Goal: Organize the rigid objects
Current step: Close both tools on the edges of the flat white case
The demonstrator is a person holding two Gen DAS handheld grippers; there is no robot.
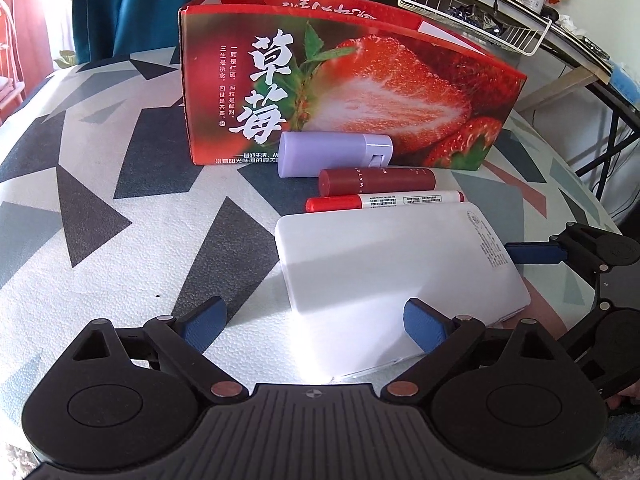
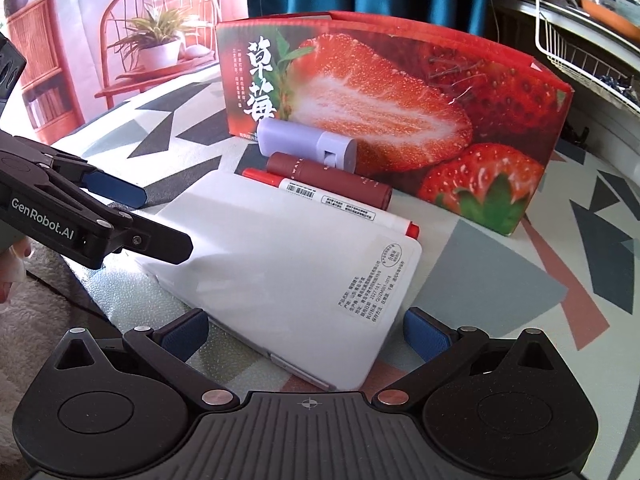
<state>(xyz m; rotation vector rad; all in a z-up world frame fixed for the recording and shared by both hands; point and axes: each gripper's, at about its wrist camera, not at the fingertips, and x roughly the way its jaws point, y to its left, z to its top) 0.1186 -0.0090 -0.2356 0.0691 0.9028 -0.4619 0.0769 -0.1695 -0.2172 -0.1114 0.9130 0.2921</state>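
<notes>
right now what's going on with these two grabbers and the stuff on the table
A person holds tongs in each hand over a patterned table. The left tongs and right tongs both stand open around the flat white case, not gripping it. A red marker, dark red tube and lilac tube lie by the strawberry box.

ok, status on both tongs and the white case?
Left tongs open, straddling white case corner. Right tongs open, at its near end. Marker and two tubes between case and strawberry box.

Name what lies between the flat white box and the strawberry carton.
Three things in a row: red marker, dark red tube, then lilac tube nearest the strawberry carton. Both wrist views show it.
</notes>
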